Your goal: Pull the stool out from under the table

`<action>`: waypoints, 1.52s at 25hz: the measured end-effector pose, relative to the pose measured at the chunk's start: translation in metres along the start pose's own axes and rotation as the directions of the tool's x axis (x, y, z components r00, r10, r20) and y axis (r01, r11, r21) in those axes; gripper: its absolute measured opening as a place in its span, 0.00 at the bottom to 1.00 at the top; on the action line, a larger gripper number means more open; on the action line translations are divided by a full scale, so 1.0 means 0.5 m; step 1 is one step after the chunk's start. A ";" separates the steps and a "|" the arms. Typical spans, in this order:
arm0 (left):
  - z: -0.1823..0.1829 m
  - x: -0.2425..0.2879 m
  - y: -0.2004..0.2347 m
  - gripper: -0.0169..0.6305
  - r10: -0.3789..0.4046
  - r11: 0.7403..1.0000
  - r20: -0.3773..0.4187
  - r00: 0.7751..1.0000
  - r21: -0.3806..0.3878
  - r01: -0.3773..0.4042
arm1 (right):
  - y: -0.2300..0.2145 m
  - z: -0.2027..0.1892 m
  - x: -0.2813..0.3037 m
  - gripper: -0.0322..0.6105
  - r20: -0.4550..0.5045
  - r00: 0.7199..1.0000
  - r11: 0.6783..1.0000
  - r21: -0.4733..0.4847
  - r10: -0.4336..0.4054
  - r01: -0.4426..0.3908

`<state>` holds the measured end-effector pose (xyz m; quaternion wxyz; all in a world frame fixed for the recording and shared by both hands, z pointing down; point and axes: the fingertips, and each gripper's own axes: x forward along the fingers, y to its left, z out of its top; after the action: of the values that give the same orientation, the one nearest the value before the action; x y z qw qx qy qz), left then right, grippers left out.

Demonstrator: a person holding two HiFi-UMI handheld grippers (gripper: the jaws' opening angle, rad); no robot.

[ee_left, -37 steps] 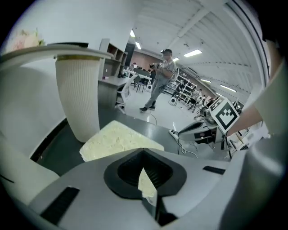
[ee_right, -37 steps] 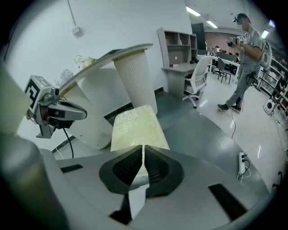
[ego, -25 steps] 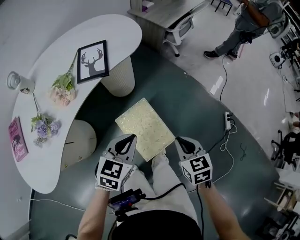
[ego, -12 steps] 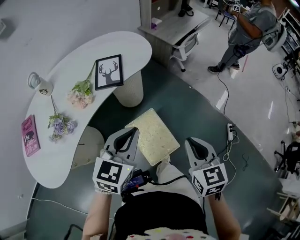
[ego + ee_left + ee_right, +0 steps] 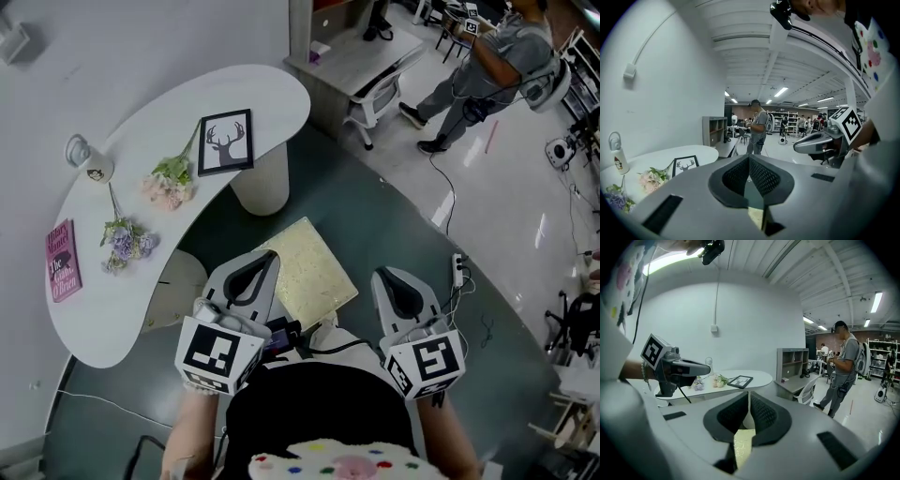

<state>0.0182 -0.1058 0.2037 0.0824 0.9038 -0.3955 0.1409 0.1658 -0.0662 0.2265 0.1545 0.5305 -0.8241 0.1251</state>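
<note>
the stool (image 5: 305,272) stands clear of the table (image 5: 94,309), just ahead of and between the grippers, its long axis running forward and a little left. the left gripper (image 5: 255,270) is right beside its edge and the right gripper (image 5: 389,281) is farther off, both with jaws pressed together on nothing. the pink book (image 5: 63,261), far out to the left gripper's left, carries a title too small to read.

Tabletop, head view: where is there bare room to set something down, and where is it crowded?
Two bare patches on the white table: the rounded end beyond the deer picture, and the near end past the pink book. Between them it is crowded: bottle, pink flowers, purple flowers.
</note>
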 end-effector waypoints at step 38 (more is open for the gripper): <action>-0.021 -0.041 -0.036 0.05 0.001 1.000 -0.023 1.000 -0.008 -0.001 | 0.042 0.000 -0.025 0.11 -0.002 1.000 0.998 -0.057 0.026 -0.026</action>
<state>0.0161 -0.0767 0.2061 0.0906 0.9016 -0.3954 0.1499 0.1514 -0.0473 0.2210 0.1682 0.5151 -0.8340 0.1041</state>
